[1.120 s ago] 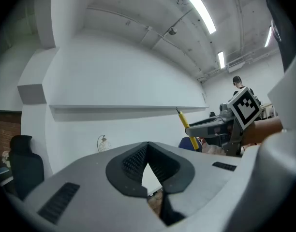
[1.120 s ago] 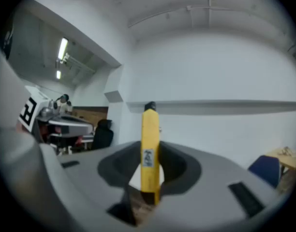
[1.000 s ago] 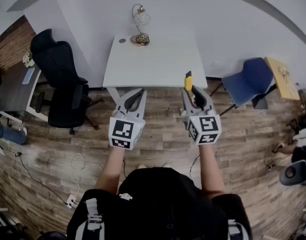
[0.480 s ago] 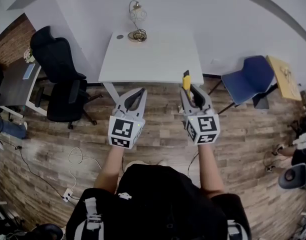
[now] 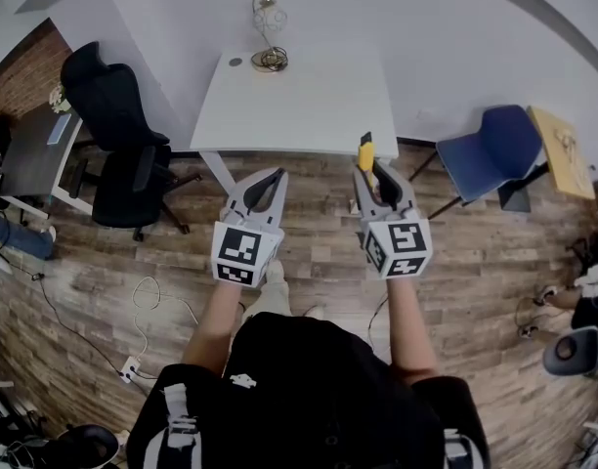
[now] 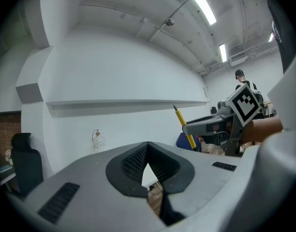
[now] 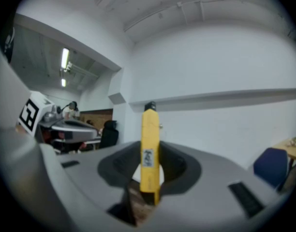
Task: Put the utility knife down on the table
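Your right gripper (image 7: 150,175) pinches the knife (image 7: 149,144), likely light, stiff and slick, near its butt; your left gripper (image 6: 148,146) is pressed together, empty.

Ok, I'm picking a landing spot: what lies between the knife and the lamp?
Only bare white tabletop lies between the knife and the lamp. The head view shows that stretch.

wood-plank floor (image 5: 494,291) | white wall (image 5: 426,27) | black office chair (image 5: 118,135) | blue chair (image 5: 490,159)
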Available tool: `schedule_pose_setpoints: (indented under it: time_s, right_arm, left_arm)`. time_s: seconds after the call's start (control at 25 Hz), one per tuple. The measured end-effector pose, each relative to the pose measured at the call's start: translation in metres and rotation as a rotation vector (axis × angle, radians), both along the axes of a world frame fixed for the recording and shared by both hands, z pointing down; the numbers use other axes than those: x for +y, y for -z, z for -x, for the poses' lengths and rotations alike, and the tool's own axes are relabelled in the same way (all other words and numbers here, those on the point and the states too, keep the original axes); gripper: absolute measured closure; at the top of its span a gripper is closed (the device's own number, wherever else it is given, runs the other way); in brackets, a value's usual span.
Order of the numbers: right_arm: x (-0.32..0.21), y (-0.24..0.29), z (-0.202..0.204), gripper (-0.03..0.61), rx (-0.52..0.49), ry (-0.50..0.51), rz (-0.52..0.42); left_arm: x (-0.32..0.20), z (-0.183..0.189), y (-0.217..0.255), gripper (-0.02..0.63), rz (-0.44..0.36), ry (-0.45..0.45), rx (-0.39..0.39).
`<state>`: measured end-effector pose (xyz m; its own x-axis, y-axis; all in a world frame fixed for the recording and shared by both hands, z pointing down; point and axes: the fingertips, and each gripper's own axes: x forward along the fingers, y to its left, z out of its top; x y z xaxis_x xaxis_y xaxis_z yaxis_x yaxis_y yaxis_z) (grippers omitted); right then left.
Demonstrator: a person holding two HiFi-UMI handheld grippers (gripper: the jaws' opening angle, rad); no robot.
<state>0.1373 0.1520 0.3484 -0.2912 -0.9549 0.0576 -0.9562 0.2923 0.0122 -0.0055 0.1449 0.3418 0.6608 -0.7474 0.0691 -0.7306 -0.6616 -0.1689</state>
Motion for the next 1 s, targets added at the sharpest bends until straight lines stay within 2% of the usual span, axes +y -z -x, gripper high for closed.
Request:
schedule_pose_setpoints:
  time_s: [0.4,1.0]
  right_arm:
    - [-0.033,-0.009,-0.007,0.442,0.006,0.002,0.014]
    - [-0.141,-0.016,0.006,0.442,-0.003,0.017,0.046]
  left_arm:
    - [-0.034,-0.008,-0.008,0.598,0.010,-0.001,0.008]
    - [-0.148,-0.006,-0.011,0.598,0.019,-0.028,0.014]
